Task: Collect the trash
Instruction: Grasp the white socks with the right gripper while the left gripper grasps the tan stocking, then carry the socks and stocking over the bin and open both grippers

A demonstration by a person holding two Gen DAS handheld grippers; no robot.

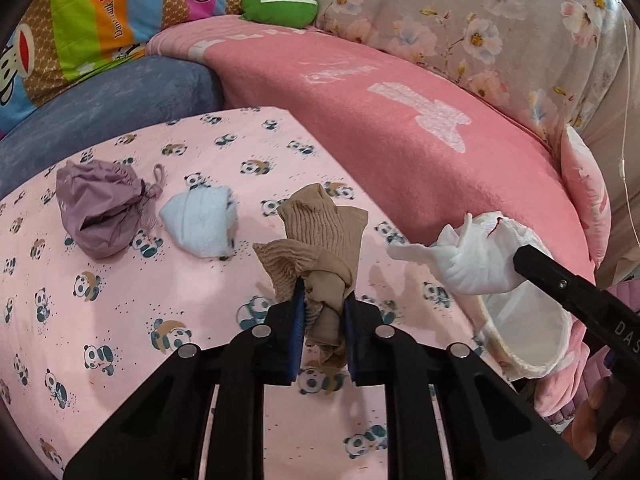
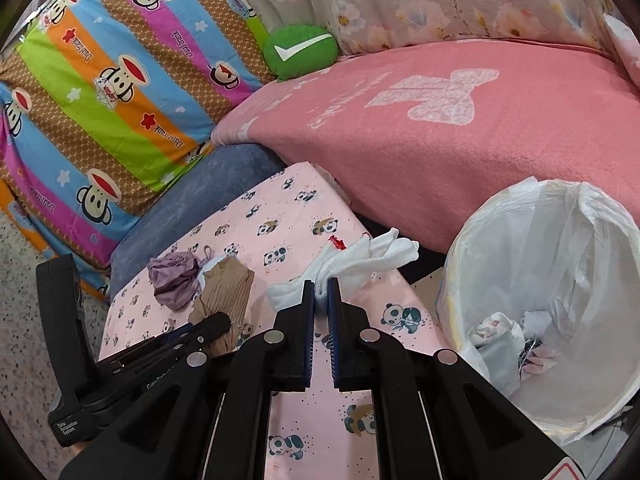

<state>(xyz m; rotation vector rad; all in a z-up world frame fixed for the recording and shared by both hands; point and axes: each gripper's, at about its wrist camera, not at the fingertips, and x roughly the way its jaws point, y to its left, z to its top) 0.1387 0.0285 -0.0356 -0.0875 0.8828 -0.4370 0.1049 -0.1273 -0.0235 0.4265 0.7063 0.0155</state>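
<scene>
On the pink panda-print sheet (image 1: 120,320), near the middle of my left camera view, my left gripper (image 1: 324,312) has its jaws closed on a tan stocking (image 1: 320,240); the blue pads pinch the knotted lower part, and the ribbed cuff stands up above the fingertips, lifted clear of the sheet. Left of it and farther from me, a pale blue sock (image 1: 202,224) lies flat on the sheet, and just left of that sits a crumpled purple pouch (image 1: 100,208) with its drawstring loop touching the blue sock's far edge. My right gripper (image 2: 321,292) has its jaws closed on a white sock (image 2: 360,260); the fabric bunches between the pads and fans out to the far right, above the sheet. In the left camera the same white sock (image 1: 468,260) hangs off the right gripper's black finger, over the rim of the bin. The bin (image 2: 460,264) stands at the right, beside the sheet's edge, lined with a white plastic bag (image 2: 560,240); a few crumpled white and pink scraps lie at its bottom. Beyond the sheet lie a pink blanket (image 2: 440,140), a blue cushion (image 1: 100,104), a striped cartoon pillow (image 2: 100,100) and a small green cushion with a white tick (image 2: 300,50).
</scene>
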